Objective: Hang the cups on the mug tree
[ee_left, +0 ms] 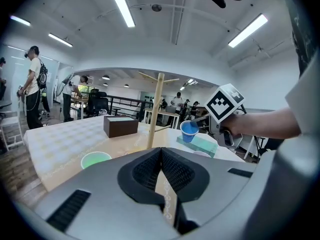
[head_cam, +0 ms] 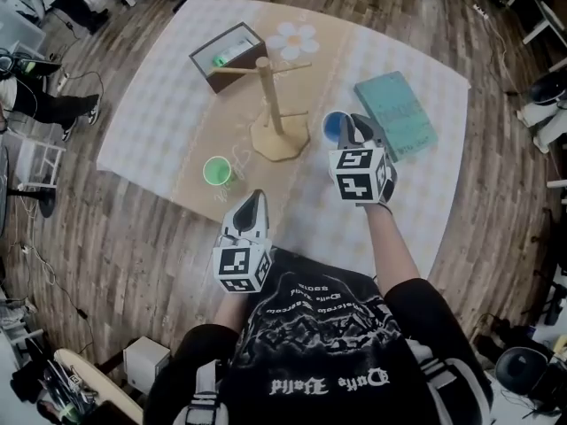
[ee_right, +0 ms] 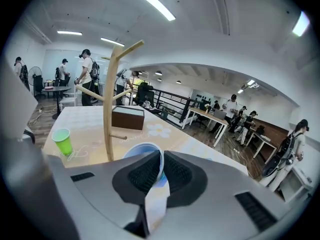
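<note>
Head view: desk (head_cam: 159, 104) carries mug tree (head_cam: 273, 104) at centre, left tongs (ee_left: 161, 156) closed on nothing, right tongs (ee_right: 160, 169) pinching blue cup (head_cam: 335, 127) by its rim just right of the trunk, green cup (head_cam: 216, 170) near the base; best tip blue cup and ease its mouth over a peg slowly.

A blue plastic cup (ee_right: 141, 152) shows between the dark-grey jaws of the right gripper (ee_right: 160, 160). Ahead of the left gripper (head_cam: 253, 202) stand a light-green plastic cup (head_cam: 216, 170), a pale wooden mug tree (head_cam: 270, 96), a dark-brown rectangular box (head_cam: 226, 56) and a teal flat book (head_cam: 396, 113).
</note>
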Demonstrator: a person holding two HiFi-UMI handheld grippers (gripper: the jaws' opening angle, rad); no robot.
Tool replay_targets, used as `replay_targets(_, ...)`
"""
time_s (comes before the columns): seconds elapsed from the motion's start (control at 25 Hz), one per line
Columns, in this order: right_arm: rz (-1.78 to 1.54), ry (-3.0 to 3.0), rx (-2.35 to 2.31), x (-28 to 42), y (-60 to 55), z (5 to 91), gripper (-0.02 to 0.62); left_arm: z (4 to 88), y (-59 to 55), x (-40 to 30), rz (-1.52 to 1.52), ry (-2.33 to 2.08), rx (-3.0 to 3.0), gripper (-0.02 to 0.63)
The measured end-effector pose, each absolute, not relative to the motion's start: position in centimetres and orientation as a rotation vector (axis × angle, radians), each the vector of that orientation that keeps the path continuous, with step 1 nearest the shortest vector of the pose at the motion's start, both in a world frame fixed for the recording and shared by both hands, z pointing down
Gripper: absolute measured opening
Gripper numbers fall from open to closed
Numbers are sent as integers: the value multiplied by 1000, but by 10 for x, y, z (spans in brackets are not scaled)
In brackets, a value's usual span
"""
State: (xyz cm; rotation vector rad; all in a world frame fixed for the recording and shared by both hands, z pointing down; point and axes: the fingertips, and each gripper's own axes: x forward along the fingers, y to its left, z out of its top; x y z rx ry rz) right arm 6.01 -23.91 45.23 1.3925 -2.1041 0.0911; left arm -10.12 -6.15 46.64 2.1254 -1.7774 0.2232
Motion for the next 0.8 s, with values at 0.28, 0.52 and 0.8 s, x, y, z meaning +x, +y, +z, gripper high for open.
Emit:
replay_targets(0.28,48,-2014,1422,34,-242,459,35,465,-75,-137,204,-1753,2144,18)
replay_targets(0.52,8,-1962,1436,19,-244,465,35,462,-80,-153,191,-1737,2169,18)
replay_targets(0.8,-15,-1919,1442,11,-244,469,35,470,-80,-168,188,-1709,2147,18)
